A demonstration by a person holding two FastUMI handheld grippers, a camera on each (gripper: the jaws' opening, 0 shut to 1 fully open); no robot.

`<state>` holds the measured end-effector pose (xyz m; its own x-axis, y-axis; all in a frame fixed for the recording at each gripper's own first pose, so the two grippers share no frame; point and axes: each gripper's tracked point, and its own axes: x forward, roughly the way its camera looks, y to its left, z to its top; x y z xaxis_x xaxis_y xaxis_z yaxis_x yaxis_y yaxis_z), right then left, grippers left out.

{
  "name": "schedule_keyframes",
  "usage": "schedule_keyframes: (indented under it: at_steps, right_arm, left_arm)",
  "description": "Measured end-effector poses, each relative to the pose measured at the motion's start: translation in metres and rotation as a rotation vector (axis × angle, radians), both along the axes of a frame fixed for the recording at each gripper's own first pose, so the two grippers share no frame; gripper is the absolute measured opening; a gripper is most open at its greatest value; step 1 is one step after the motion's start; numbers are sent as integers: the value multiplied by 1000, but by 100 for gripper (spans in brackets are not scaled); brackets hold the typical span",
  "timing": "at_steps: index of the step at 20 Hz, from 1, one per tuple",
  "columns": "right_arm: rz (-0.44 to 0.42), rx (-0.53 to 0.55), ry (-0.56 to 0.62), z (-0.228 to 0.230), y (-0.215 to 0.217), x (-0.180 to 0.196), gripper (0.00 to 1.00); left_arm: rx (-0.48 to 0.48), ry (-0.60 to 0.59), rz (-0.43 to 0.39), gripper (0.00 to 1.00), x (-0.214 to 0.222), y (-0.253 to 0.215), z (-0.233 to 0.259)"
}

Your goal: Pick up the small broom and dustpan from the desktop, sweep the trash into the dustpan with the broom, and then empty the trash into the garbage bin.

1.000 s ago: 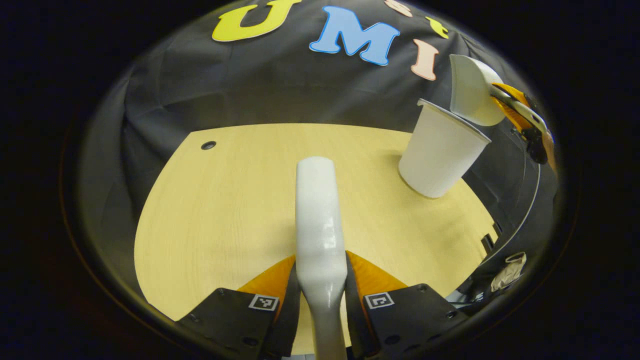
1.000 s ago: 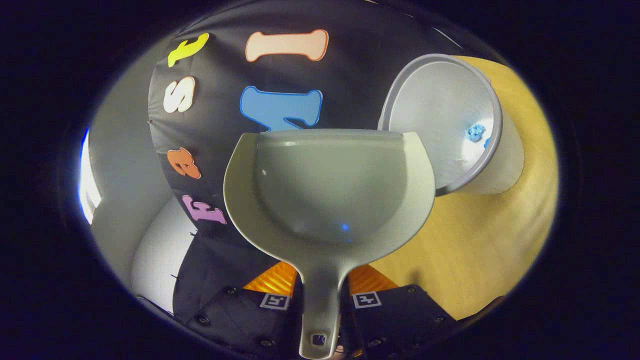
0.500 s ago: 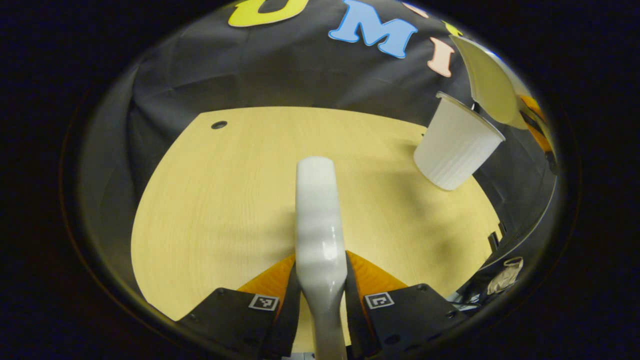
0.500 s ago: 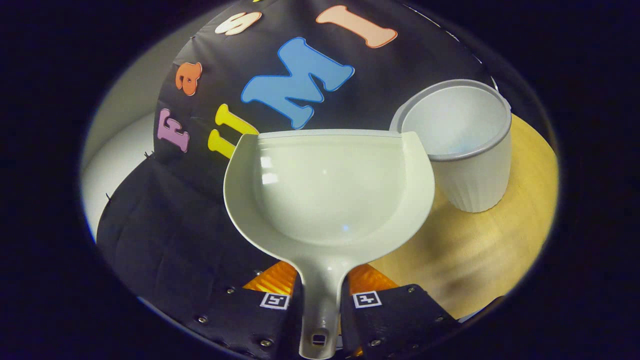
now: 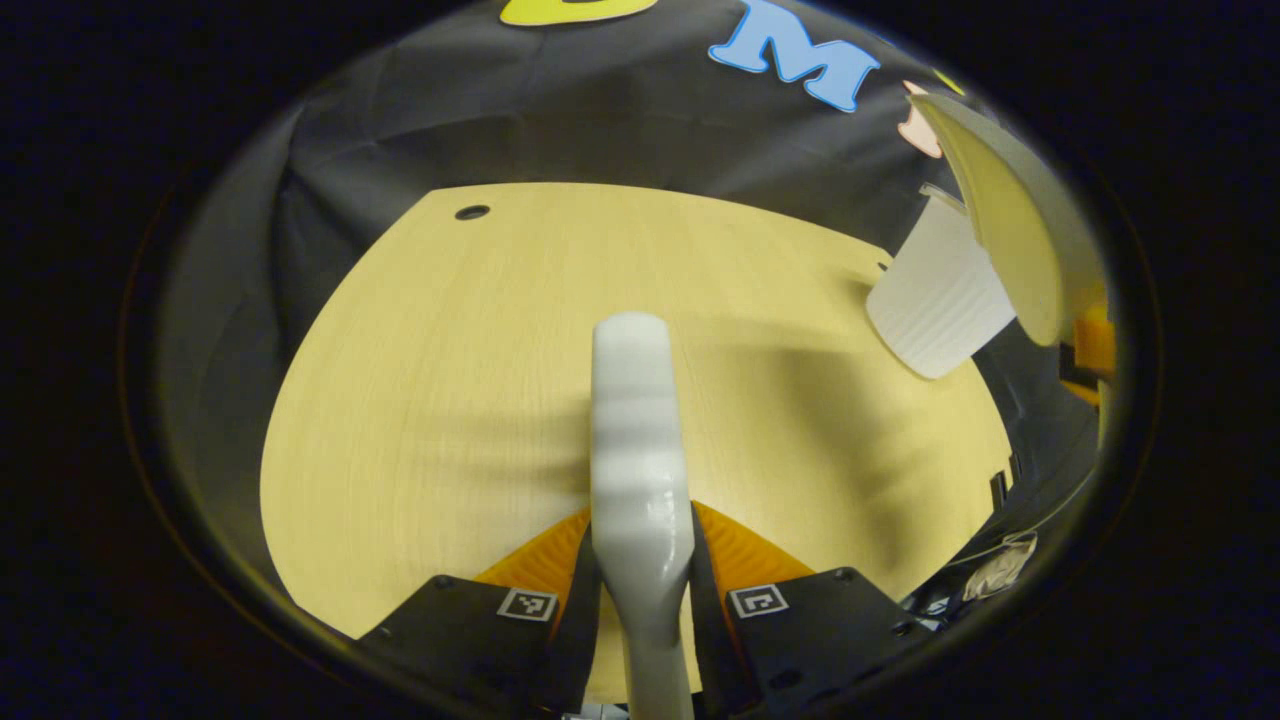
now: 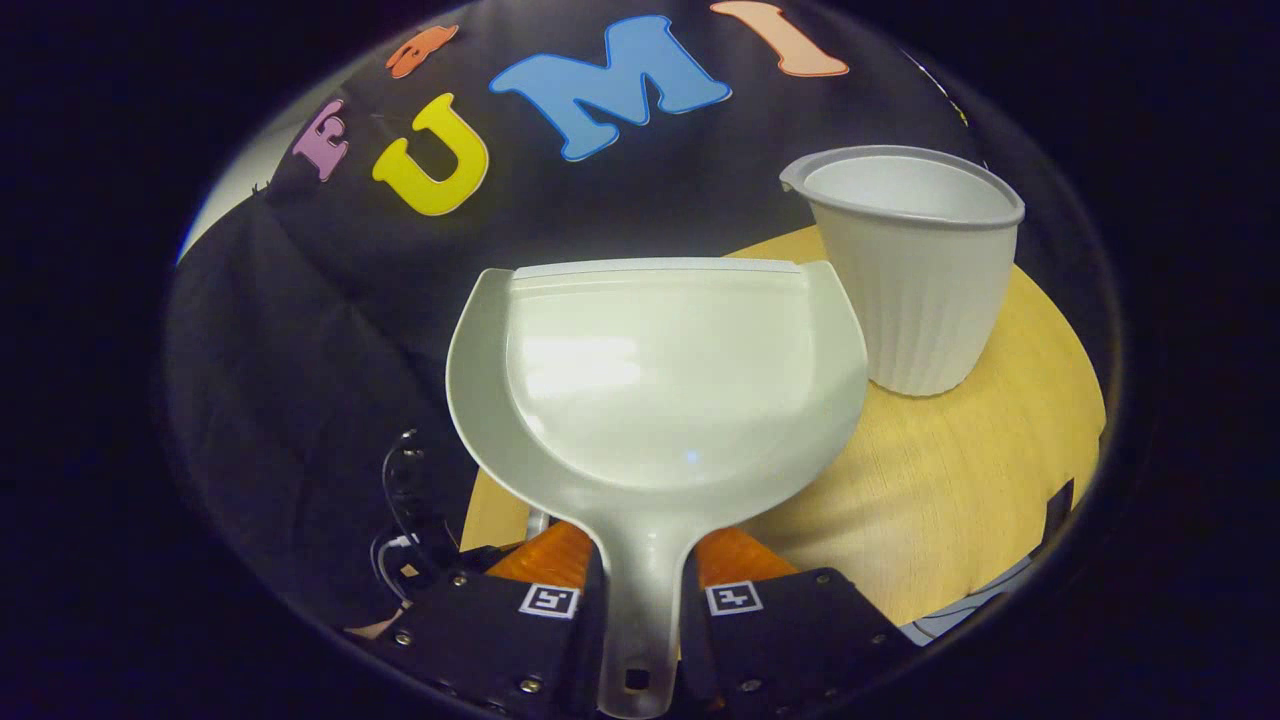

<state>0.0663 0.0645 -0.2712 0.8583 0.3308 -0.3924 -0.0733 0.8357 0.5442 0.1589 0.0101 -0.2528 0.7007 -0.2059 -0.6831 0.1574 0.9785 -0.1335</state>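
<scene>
Left gripper view: pale wood table [image 5: 450, 380] w/ a small round hole [image 5: 472, 212] near its far edge, black cloth wall [image 5: 500, 120] behind. Left tongs [image 5: 643, 590] clenched on the broom [image 5: 635, 420] handle, which runs fwd over the table. Far right, the bin [image 5: 935, 310] stands on the table – dustpan [image 5: 1010, 220] edge-on just beside it.

Right gripper view: right tongs [image 6: 640, 600] clamp the dustpan [image 6: 660, 380] handle – pan looks empty, held partly over the table [image 6: 950, 470] corner. Bin [image 6: 915, 270] upright to its right.
</scene>
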Motion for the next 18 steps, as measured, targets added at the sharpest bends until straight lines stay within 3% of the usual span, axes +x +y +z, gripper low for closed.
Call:
schedule_keyframes:
  at_steps: [6,12,18]
  right_arm:
    - [-73,-224,96,-80,-12,18,32]
    - [-67,-287,230,-141,-4,20,31]
    - [-66,-340,317,-167,-10,14,32]
  left_arm:
    - [5,16,19,46,4,2,-5]
    - [25,57,45,47,5,3,-15]
    - [59,102,48,46,6,-2,-24]
